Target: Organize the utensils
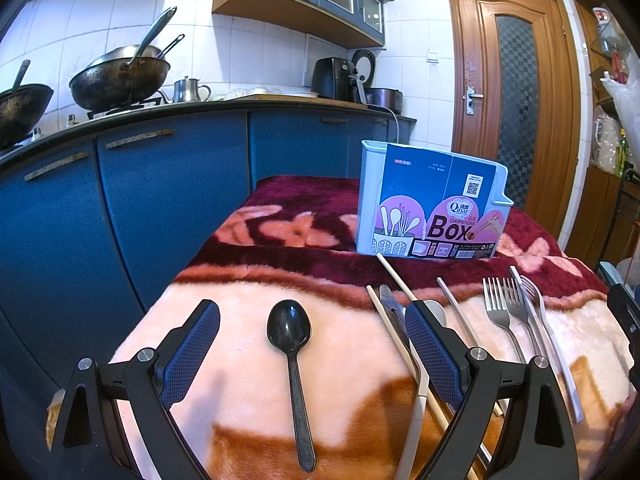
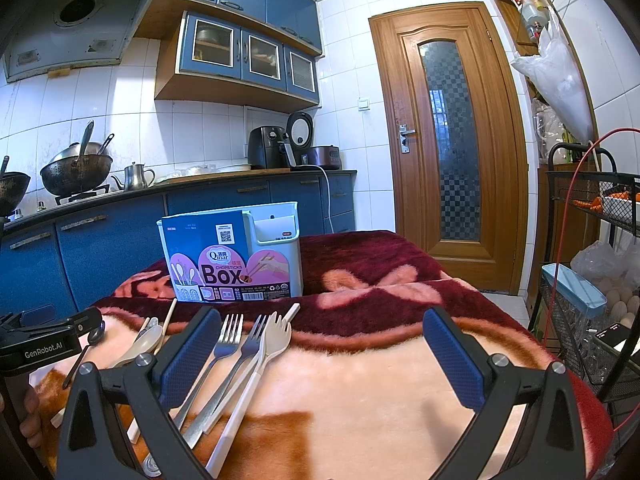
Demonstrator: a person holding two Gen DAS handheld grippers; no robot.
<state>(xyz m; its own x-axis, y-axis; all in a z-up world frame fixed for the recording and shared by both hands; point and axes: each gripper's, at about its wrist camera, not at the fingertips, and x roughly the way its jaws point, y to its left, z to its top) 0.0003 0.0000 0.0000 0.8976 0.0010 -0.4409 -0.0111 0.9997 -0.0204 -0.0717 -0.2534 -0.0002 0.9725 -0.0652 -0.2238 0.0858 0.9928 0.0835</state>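
Observation:
A black plastic spoon (image 1: pixel 291 340) lies on the blanket between the open fingers of my left gripper (image 1: pixel 312 332), which holds nothing. To its right lie chopsticks (image 1: pixel 394 280), a knife (image 1: pixel 390 300), metal forks (image 1: pixel 496 304) and a white fork (image 1: pixel 536 300). The pale blue chopsticks box (image 1: pixel 432 204) stands upright behind them. In the right wrist view my right gripper (image 2: pixel 324 340) is open and empty above the blanket; the metal forks (image 2: pixel 232 340) and the white spork (image 2: pixel 276 336) lie by its left finger, and the box (image 2: pixel 232 256) stands beyond. The left gripper's body (image 2: pixel 48 344) shows at the left.
A pink and maroon blanket (image 1: pixel 248 264) covers the table. Blue kitchen cabinets (image 1: pixel 120 200) run along the left with woks (image 1: pixel 120 76) on the counter. A wire rack (image 2: pixel 592 280) with bags stands at the right. A wooden door (image 2: pixel 448 140) is behind.

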